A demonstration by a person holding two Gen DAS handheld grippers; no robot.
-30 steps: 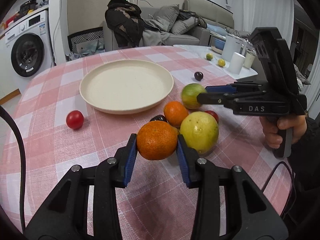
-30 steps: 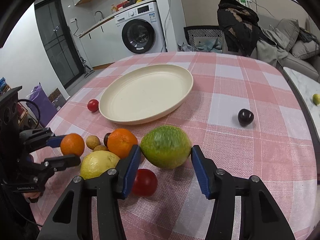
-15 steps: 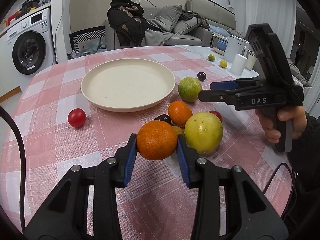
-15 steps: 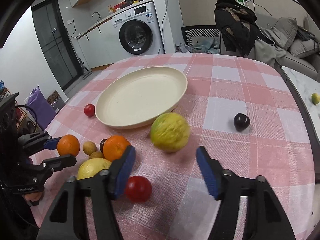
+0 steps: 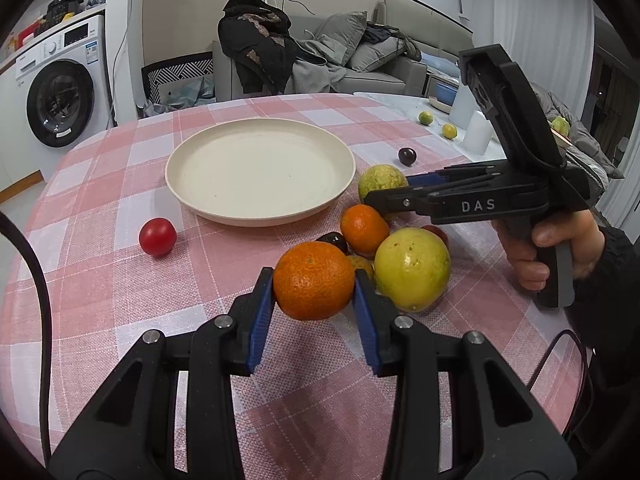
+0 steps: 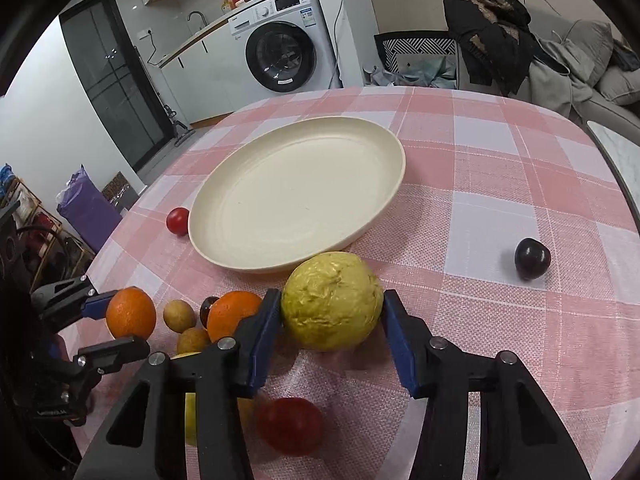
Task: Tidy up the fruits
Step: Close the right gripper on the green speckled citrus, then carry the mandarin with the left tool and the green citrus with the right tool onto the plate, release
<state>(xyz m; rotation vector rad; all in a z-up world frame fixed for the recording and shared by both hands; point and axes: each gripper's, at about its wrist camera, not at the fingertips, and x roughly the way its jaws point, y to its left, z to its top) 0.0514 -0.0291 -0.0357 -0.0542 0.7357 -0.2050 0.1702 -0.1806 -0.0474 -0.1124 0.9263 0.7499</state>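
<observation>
My left gripper [image 5: 314,280] is shut on an orange [image 5: 312,276], held just above the checked cloth. In the right wrist view a rough yellow-green fruit [image 6: 332,300] rests on the table against the cream plate's rim [image 6: 280,266]. My right gripper [image 6: 332,300] straddles it with its jaws closing. The left pad is at the skin and a thin gap shows at the right pad. The plate [image 5: 256,222] holds nothing. Beside the grippers lie a second orange [image 5: 364,228] and a big yellow-green fruit [image 5: 412,268].
A red tomato [image 5: 157,236] lies left of the plate and another [image 6: 290,424] under my right gripper. A dark plum [image 6: 532,258] sits alone at the right. Small brown fruits [image 6: 179,314] lie by the oranges. A hand [image 5: 536,248] holds the right gripper.
The yellow-green fruit left the right jaws and rolled up to the plate. The right gripper opened wide, followed it forward and now closes around it. The left gripper kept still with its orange.
</observation>
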